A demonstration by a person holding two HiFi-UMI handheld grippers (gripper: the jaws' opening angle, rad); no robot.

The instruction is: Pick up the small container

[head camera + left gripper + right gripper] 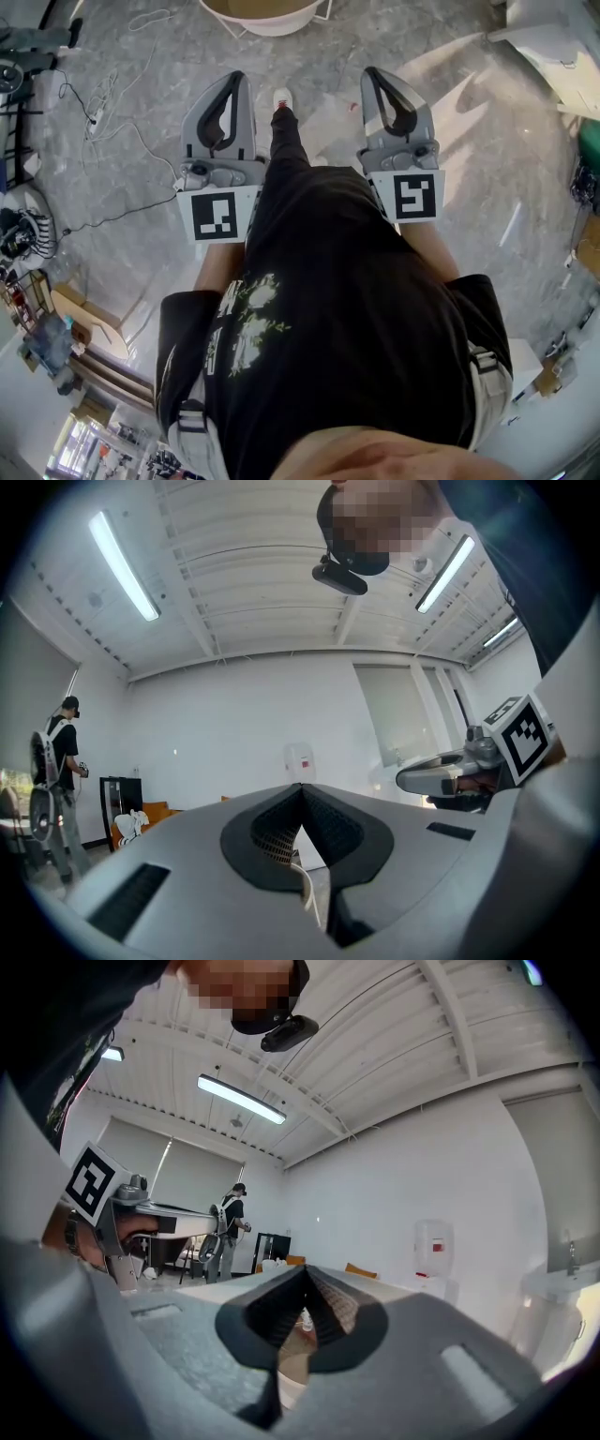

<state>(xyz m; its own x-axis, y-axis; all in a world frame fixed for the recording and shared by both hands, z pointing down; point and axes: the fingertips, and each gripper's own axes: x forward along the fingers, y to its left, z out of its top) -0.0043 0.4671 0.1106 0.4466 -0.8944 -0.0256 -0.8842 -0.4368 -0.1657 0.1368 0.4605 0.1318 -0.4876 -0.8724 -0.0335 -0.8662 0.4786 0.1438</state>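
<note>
No small container shows in any view. In the head view my left gripper and right gripper are held side by side at waist height over a grey marbled floor, either side of the person's leg. Both point forward and slightly up. The left gripper has its dark ribbed pads meeting at the tip with nothing between them. The right gripper is likewise shut and empty. Each gripper camera catches the other gripper to its side: the right one and the left one.
A white round rim lies on the floor ahead. Cables trail at the left, with clutter along the left edge. Another person stands far off. A water dispenser is against the white wall.
</note>
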